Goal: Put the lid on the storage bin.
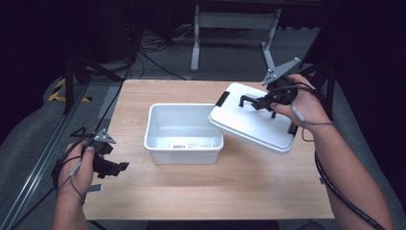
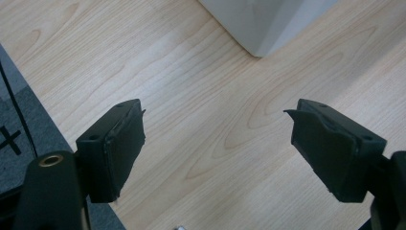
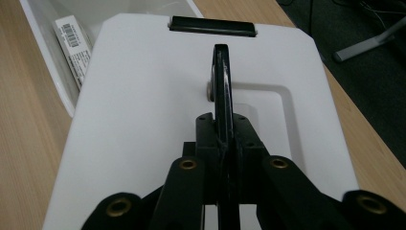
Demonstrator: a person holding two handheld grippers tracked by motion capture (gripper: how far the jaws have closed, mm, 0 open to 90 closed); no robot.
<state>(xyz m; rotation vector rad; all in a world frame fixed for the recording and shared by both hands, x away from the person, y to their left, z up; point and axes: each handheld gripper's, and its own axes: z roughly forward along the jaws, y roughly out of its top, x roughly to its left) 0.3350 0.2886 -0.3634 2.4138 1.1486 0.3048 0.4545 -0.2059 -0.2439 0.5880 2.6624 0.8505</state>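
lid (image 3: 143, 120) sits under the right gripper (image 3: 223, 143), its handle (image 3: 221, 91) between the jaws. bin (image 3: 57, 43) is ahead-left, partly under the lid, table (image 3: 28, 143) below both.

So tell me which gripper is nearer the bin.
Right. The right gripper holds the lid by its handle, tilted over the bin's right rim. The left gripper hovers open, off the bin's left side.

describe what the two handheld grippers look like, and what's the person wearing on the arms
Both the left gripper and the right gripper are black, each with two blocky black jaws, brass-coloured pivot rivets, and a grey three-cornered plate on top. A dark cable trails from each along the forearm. The forearms are bare, with no sleeves in view.
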